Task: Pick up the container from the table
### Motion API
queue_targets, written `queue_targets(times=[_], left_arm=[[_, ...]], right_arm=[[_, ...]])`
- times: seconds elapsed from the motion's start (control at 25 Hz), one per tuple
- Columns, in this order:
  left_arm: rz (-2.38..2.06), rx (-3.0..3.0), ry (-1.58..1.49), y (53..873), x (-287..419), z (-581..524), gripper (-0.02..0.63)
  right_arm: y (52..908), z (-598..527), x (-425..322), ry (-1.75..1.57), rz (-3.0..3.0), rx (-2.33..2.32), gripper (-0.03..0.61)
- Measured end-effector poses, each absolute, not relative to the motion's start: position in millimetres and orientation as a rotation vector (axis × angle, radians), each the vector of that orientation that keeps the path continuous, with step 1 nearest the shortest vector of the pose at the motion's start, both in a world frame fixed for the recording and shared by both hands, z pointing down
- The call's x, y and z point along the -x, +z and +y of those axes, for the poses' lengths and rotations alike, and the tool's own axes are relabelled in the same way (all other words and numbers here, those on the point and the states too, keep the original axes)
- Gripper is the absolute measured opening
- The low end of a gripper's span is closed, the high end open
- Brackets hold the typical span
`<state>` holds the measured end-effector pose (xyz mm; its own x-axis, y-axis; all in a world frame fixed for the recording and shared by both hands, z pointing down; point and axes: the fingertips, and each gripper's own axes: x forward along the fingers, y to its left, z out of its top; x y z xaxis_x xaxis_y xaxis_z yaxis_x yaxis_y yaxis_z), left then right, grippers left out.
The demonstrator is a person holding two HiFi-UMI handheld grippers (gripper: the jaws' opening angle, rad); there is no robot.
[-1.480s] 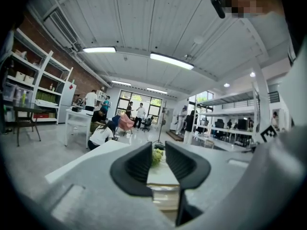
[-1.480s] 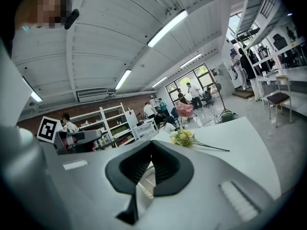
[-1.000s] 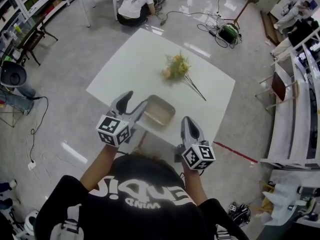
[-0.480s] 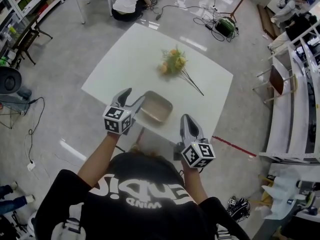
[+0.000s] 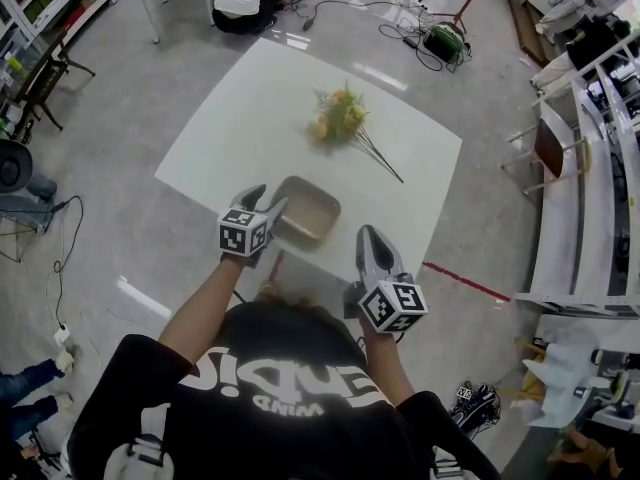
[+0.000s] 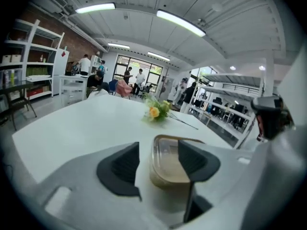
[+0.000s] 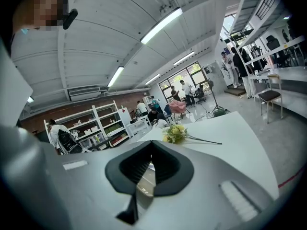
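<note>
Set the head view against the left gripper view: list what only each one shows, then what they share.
Only the head view: the right tool, held short of the table's near edge, and the person's black shirt.
Only the left gripper view: the ceiling lights, and the left tool's jaws, closing, either side of the container's near end, with a gap at the left pad.
Both: the container, the flowers and the white table.
</note>
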<state>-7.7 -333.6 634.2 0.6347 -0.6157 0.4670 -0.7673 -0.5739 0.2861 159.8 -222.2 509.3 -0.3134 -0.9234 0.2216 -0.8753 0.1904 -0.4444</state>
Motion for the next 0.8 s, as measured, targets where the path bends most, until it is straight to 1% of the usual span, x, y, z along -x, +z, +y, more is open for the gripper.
queue_targets(times=[0.28,0.52,0.64,0.8], left_arm=[[-1.028,-2.349,0.498,658.0,3.2,-331.9,0.24],[-1.008,-2.328,0.482,663.3,0.2,-331.1,0.205],[-1.006,-2.323,0.463,663.0,0.3,-332.7,0.175],[-1.02,-2.311,0.437,661.7,2.1,-334.0,0.164]], right_arm=[[513.2,-223.5,-162.6,-0.762,2.336,1.796,0.002],[516.0,-224.5,-165.0,-0.777,2.324,1.811,0.002],[516.9,-226.4,-163.0,-0.787,2.324,1.818,0.002],[519.6,-227.1,-163.8,-0.78,2.324,1.812,0.002]])
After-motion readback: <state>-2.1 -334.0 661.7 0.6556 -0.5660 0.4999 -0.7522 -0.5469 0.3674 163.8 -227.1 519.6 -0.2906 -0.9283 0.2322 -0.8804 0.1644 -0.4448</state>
